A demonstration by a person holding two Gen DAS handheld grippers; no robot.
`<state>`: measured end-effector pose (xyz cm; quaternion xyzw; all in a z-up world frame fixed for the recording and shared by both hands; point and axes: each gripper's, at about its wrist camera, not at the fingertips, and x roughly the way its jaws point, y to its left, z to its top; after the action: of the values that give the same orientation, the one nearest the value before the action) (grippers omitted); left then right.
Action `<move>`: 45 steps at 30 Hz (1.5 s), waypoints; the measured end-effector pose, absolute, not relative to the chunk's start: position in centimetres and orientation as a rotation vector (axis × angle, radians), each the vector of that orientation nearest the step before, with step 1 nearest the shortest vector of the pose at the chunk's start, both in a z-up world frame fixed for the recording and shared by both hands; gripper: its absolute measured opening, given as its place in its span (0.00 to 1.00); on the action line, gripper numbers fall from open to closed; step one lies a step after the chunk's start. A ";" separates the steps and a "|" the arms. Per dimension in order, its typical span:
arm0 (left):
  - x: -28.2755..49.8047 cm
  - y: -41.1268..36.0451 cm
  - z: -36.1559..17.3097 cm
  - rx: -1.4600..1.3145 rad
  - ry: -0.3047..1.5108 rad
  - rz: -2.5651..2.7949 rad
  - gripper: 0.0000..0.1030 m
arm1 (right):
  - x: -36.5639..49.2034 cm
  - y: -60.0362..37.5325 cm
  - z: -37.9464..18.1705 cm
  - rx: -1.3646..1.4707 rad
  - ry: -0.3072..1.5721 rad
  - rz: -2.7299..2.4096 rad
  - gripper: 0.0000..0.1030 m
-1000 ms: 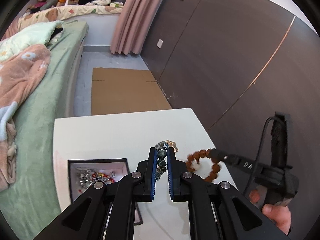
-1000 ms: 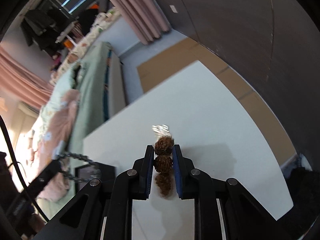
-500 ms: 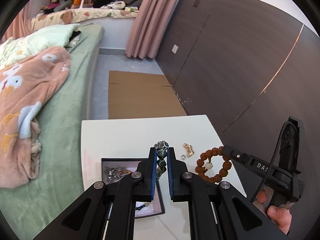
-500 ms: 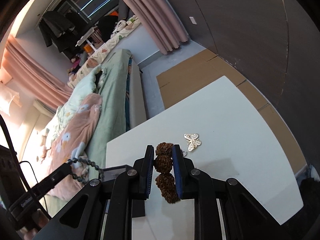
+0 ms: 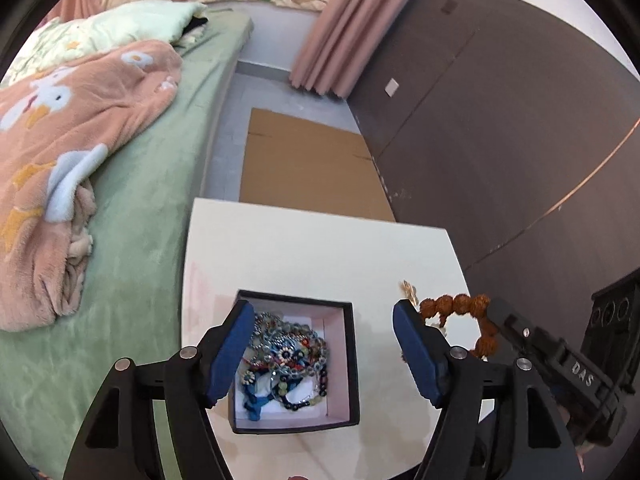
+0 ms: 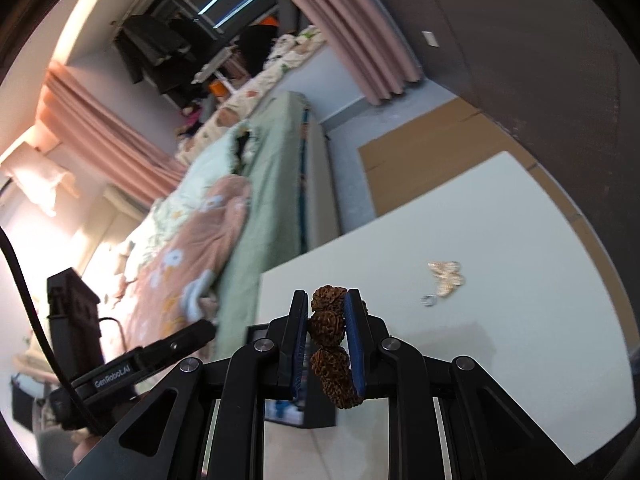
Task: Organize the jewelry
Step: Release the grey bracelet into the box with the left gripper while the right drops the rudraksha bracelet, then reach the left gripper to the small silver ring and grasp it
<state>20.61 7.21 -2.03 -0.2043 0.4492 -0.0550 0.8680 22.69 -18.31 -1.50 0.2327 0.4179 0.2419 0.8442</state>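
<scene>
Partly, box [image 6: 256, 334] hidden behind right gripper [image 6: 328, 316]

Bright, soft daylight; fisheye-bent edges, dark corners, slight blur.

A lived-in bedroom in a home.

A bed [image 5: 160, 184] under a green sheet fills the left of the frame, with a peach fleece blanket [image 5: 60, 160] bunched on it and a pale pillow [image 5: 132, 28] at upper left. Pink curtains [image 5: 344, 28] hang at top centre beside a dark panelled wall [image 5: 500, 128]. Flattened cardboard [image 5: 308, 172] lies on the grey floor, and a small white table [image 5: 320, 256] stands at lower centre, with clothes and clutter heaped along the far top edge.
</scene>
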 end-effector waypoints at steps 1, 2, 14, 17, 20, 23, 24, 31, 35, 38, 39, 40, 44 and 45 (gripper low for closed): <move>20.6 7.3 -2.0 -0.430 0.937 -0.111 0.71 | 22.6 -18.0 -1.4 0.495 0.880 0.528 0.20; 20.6 7.5 -1.9 -0.432 0.935 -0.104 0.71 | 22.6 -17.6 -1.4 0.499 0.879 0.542 0.20; 20.5 8.9 -1.5 -0.464 0.907 -0.047 0.71 | 23.7 -11.8 -3.3 0.601 0.950 0.722 0.30; 20.5 9.1 -1.5 -0.468 0.904 -0.037 0.71 | 23.7 -11.6 -4.4 0.648 0.981 0.736 0.42; 20.5 9.0 -1.6 -0.468 0.900 -0.034 0.71 | 24.1 -12.6 -4.6 0.645 0.984 0.692 0.42; 20.6 8.6 -1.7 -0.459 0.905 -0.048 0.71 | 24.3 -14.3 -4.6 0.648 0.980 0.638 0.42; 20.7 8.3 -1.8 -0.454 0.909 -0.052 0.71 | 24.4 -14.8 -4.6 0.641 0.981 0.614 0.42; 20.6 5.6 -1.9 -0.414 0.904 -0.127 0.71 | 24.7 -18.9 -4.5 0.638 0.993 0.486 0.42; 20.8 3.3 -2.0 -0.377 0.908 -0.179 0.71 | 24.4 -21.2 -4.2 0.618 0.991 0.417 0.43; 21.1 1.9 -1.8 -0.351 0.903 -0.202 0.70 | 24.5 -23.1 -4.2 0.623 1.002 0.365 0.43; 21.3 1.1 -1.6 -0.332 0.901 -0.213 0.70 | 24.5 -23.8 -4.2 0.626 1.007 0.342 0.43; 21.5 0.6 -1.5 -0.320 0.900 -0.221 0.70 | 24.6 -24.4 -4.2 0.629 1.010 0.328 0.43; 22.1 -1.7 -1.4 -0.262 0.905 -0.243 0.70 | 24.5 -26.4 -4.1 0.653 1.014 0.289 0.43; 22.4 -2.4 -1.6 -0.245 0.910 -0.245 0.70 | 24.5 -26.8 -4.2 0.658 1.018 0.287 0.43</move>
<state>22.40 -2.42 -1.55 -0.1178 0.4371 -0.1175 0.8839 24.53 -26.76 -4.22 0.3082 0.4767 0.1343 0.8122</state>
